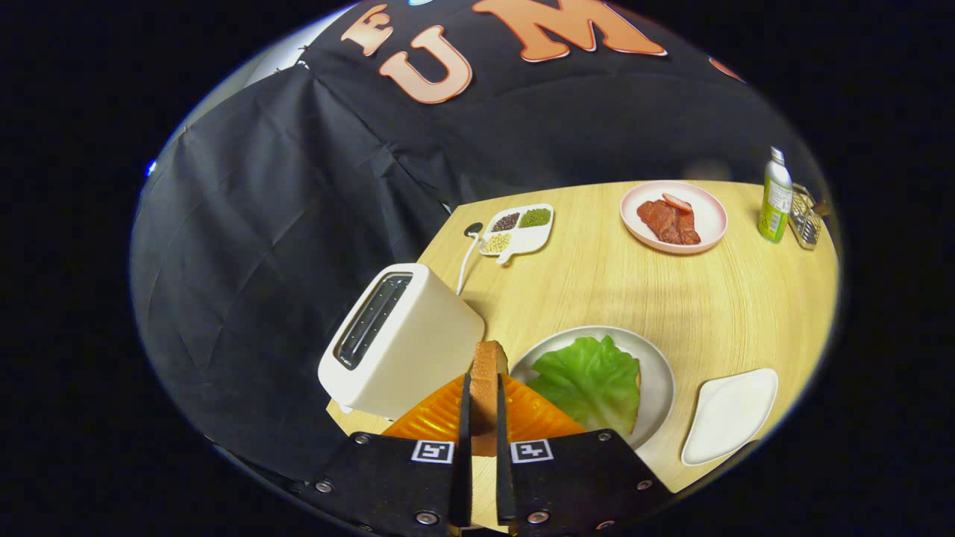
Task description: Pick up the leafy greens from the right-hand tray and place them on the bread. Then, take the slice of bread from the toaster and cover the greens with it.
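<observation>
Wooden tabletop [656, 298] carries everything. White toaster [399, 339] stands near its edge, tilted in view, slot dark. Grey plate [660, 373] just beside it holds the leafy greens [593, 380], spread over bread whose edge barely shows. Empty white tray [727, 414] sits right of the plate. Pink plate [705, 216] with meat, a divided dish [522, 230] of beans and a green bottle [775, 195] lie well beyond. Gripper [483, 425] clamped on an upright bread slice [486, 388], both fingers pressing its faces, beside the toaster.
</observation>
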Demonstrator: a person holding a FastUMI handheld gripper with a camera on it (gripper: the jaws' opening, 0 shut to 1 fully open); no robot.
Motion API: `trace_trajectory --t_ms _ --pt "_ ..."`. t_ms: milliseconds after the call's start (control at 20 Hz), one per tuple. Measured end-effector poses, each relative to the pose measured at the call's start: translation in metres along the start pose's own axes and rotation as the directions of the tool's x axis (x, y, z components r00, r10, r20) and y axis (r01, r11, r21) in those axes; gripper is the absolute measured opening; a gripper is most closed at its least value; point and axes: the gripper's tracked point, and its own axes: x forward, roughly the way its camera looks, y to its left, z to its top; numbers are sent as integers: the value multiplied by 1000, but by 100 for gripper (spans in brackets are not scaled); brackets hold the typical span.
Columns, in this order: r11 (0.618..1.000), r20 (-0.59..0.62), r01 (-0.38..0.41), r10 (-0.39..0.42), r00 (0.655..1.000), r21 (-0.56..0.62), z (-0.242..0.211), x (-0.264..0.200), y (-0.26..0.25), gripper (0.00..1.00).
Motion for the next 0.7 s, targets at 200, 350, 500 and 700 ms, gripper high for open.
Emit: trace_trajectory --t_ms 200,350,500,700 --pt "999 11 32 -31 999 -8 -6 3 -32 13" --pt "998 15 59 -59 998 -4 -13 9 -52 13" --pt "997 38 82 -81 996 -13 -11 11 -68 16" --pt "979 81 175 -167 983 -107 -9 14 -92 27"
